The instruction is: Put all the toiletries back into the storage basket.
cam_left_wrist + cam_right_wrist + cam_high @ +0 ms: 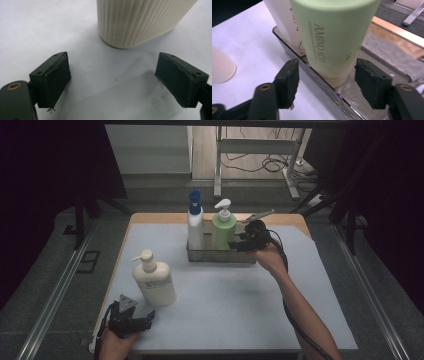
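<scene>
The green bottle (pixel 334 37) stands in the clear tray (pixel 220 256) at the surface's (pixel 240 295) twelve o'clock, the right gripper (pixel 325 82) straddling it, fingers (pixel 287 82) parted, not touching. A white spray bottle (pixel 195 220) crowds it at nine o'clock. At seven o'clock, the left gripper (pixel 112 80) gapes, empty, before the cream pump bottle (pixel 140 20).

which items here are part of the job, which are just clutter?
In the job: green bottle between the right gripper's jaws, not pressed; tray; blue-capped bottle; cream bottle ahead of the open left gripper.
Lying about: desk frame, cables.
</scene>
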The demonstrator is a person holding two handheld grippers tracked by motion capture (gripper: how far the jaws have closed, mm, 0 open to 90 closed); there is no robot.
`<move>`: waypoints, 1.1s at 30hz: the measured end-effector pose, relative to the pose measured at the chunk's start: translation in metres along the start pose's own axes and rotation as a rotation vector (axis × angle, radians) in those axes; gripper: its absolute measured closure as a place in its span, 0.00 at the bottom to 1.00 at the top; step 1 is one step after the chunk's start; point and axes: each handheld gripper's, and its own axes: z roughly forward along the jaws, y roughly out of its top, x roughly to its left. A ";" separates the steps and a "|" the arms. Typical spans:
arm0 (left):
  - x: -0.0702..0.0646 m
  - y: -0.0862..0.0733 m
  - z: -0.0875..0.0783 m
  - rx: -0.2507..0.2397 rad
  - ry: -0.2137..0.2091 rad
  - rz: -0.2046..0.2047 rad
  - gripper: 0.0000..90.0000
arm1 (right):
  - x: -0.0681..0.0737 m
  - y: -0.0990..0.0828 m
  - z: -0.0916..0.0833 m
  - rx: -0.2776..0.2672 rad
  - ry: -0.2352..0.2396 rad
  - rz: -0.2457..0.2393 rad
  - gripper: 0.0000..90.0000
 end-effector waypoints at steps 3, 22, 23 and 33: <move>0.000 0.000 0.000 0.000 0.000 0.000 0.14 | -0.002 -0.002 -0.003 -0.006 -0.023 -0.001 0.46; 0.000 0.000 0.000 -0.001 -0.001 0.000 0.14 | -0.028 -0.008 0.013 -0.025 -0.121 0.067 0.89; 0.000 0.000 0.000 0.000 -0.001 0.000 0.14 | -0.028 -0.008 0.015 -0.021 -0.127 0.066 0.90; 0.000 0.000 0.000 0.000 -0.001 0.000 0.14 | -0.033 -0.005 0.037 -0.001 -0.154 0.084 0.96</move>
